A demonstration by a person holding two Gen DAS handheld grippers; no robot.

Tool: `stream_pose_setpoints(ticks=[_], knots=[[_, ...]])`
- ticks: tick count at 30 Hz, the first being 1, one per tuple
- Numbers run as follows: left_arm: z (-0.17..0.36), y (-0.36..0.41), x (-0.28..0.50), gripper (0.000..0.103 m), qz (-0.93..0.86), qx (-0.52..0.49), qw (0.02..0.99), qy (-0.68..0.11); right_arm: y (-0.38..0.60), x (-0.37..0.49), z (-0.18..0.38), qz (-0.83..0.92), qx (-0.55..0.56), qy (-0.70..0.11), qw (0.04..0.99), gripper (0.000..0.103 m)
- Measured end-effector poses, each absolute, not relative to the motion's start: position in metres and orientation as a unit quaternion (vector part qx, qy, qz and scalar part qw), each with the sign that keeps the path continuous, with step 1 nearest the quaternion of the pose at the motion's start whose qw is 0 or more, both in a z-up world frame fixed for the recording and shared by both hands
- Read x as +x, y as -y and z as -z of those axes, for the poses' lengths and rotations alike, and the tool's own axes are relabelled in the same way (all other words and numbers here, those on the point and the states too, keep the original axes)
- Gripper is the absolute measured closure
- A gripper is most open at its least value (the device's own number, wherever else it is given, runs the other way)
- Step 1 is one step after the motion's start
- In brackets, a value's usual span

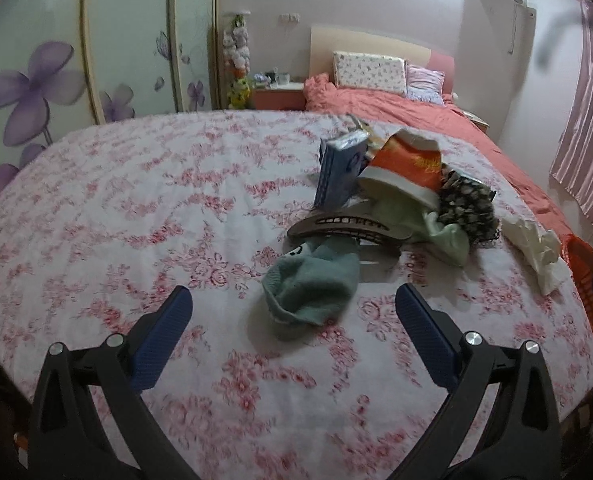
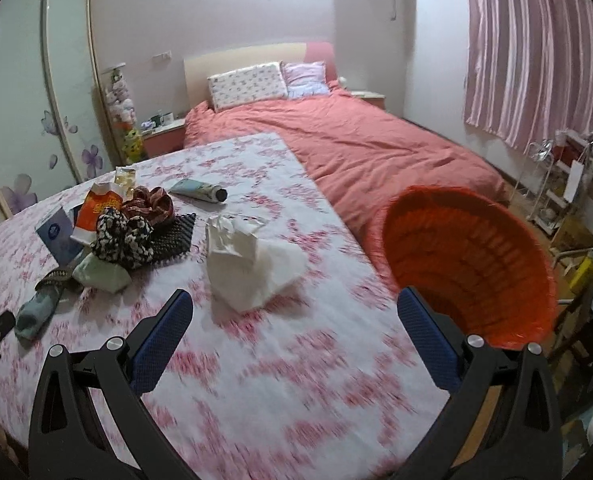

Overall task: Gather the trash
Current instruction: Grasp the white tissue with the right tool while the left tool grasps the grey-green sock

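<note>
Over the floral-covered table (image 2: pixel 280 360), from the left: the left gripper (image 1: pixel 292 308) hangs with fingers wide and nothing between them, a teal sock (image 1: pixel 312 284) lying just ahead at twelve o'clock and the pile of a blue carton (image 1: pixel 338 172), an orange packet (image 1: pixel 410 162) and dark patterned cloth (image 1: pixel 468 204) beyond at one o'clock. The right gripper (image 2: pixel 294 310), fingers equally wide and bare, faces a crumpled white tissue wad (image 2: pixel 248 264) at twelve o'clock, with the orange basket (image 2: pixel 468 264) at two o'clock. Collection seems barely begun; the next move likely calls for closing on the tissue and carrying it to the basket. Printing on the carton and packet is too blurred to read.
</note>
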State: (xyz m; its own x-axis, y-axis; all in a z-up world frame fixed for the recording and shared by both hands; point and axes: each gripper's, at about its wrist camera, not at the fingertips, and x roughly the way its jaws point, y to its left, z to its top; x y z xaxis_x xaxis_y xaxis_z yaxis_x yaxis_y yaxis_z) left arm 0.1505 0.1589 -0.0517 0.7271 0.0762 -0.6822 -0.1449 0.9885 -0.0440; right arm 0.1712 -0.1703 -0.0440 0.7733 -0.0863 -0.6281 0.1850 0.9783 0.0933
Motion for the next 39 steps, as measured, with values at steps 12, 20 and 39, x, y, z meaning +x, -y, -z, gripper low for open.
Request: stream_pose_setpoints(ticks=[12,20,39], knots=[[0.077,-0.159,0.193,0.023,-0.026,-0.036,0.908,-0.417,0.146,0.230,0.058,0.037,0.074,-0.367,0.927,0.005],[0.085,-0.156,0.203,0.037,-0.012,-0.037,0.901,-0.433,0.141,0.243,0.073,0.023,0.083,-0.409,0.909,0.025],[0.066,-0.163,0.204,0.087,0.012,-0.063,0.909,-0.411,0.134,0.240,0.060,-0.017,0.104,-0.397,0.912,0.064]])
